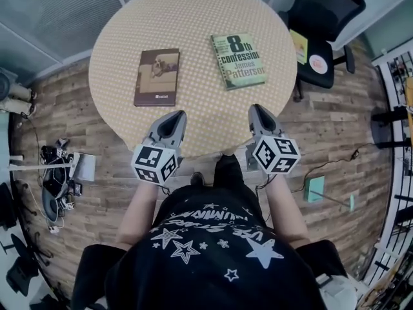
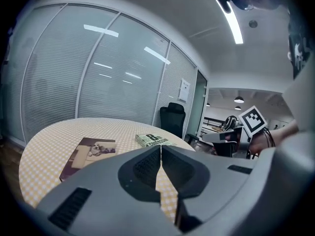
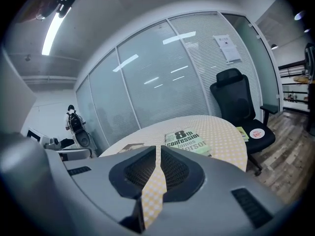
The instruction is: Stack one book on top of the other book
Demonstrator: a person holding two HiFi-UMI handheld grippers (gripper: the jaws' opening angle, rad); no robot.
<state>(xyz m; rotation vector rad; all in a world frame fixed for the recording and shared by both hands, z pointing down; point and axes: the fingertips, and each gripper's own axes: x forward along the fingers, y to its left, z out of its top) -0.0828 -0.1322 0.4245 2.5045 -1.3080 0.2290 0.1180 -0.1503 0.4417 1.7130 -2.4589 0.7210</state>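
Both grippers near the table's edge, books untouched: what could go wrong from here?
1. The left gripper and right gripper are shut and empty; reaching a book like this would likely shove it.
2. The brown book and green book lie flat on the checked cloth; jaws digging under an edge might bunch it.

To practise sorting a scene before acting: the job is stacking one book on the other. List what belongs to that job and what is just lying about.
Belongs to the job:
brown book
green book
table
left hand-held gripper, shut, empty
right hand-held gripper, shut, empty

Just lying about:
office chair
cables on the floor
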